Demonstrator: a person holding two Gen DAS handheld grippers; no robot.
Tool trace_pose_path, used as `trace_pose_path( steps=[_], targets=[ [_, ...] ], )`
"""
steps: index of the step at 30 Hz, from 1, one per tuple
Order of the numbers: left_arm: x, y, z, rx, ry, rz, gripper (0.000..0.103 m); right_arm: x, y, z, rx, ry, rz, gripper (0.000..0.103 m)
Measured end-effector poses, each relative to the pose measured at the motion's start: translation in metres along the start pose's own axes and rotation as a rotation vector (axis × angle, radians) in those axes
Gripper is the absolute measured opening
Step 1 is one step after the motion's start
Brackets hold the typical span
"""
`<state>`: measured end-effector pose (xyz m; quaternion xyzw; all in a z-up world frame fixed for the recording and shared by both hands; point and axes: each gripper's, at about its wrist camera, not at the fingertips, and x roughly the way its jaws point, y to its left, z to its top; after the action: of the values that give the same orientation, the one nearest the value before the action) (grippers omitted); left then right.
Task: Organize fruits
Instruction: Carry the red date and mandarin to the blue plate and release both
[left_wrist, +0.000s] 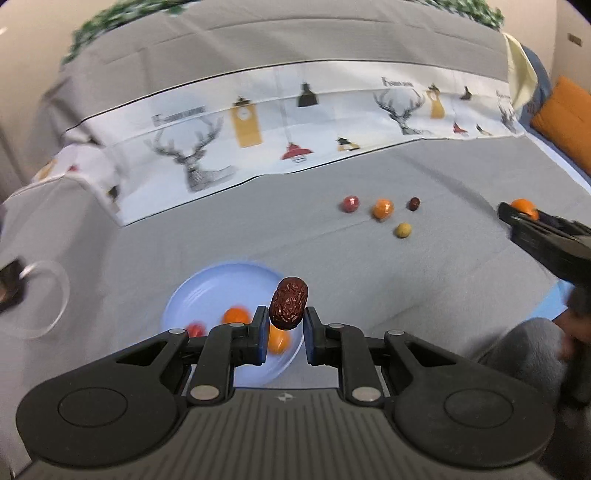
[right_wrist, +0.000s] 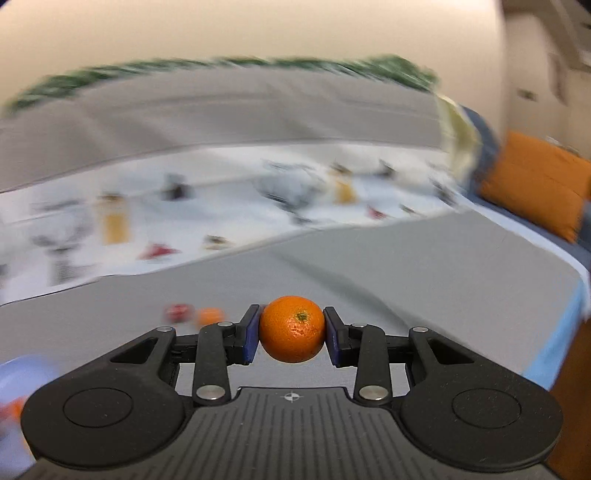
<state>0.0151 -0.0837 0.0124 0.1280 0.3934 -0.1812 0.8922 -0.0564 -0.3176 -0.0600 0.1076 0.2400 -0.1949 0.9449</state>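
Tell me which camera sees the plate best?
The left wrist view: the blue plate sits just beyond the tongs, holding fruit, though partly hidden by them. The right wrist view catches only a blurred sliver of it at the left edge.

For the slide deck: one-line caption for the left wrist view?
Left gripper holds a wrinkled red date above the blue plate of fruit on gray cloth.

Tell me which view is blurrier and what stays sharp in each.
Right wrist view: heavy motion smear over the cloth and background, yet the right claw and its orange are crisp. Left wrist view: milder blur on the plate; the date is sharp.
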Motion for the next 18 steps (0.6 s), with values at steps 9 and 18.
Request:
trace_pose_path(
  steps=[9, 18],
  targets=[
    [-0.076, 0.035, -0.048, -0.089, -0.080, -0.031, 0.021, -0.135, 0.052, -0.009, -0.072, -0.028, 0.277, 0.037],
    [-0.120, 0.050, -0.075, -0.156, -0.161, -0.028, 0.021, -0.190, 0.089, -0.022, -0.199, -0.086, 0.376, 0.037]
  ],
)
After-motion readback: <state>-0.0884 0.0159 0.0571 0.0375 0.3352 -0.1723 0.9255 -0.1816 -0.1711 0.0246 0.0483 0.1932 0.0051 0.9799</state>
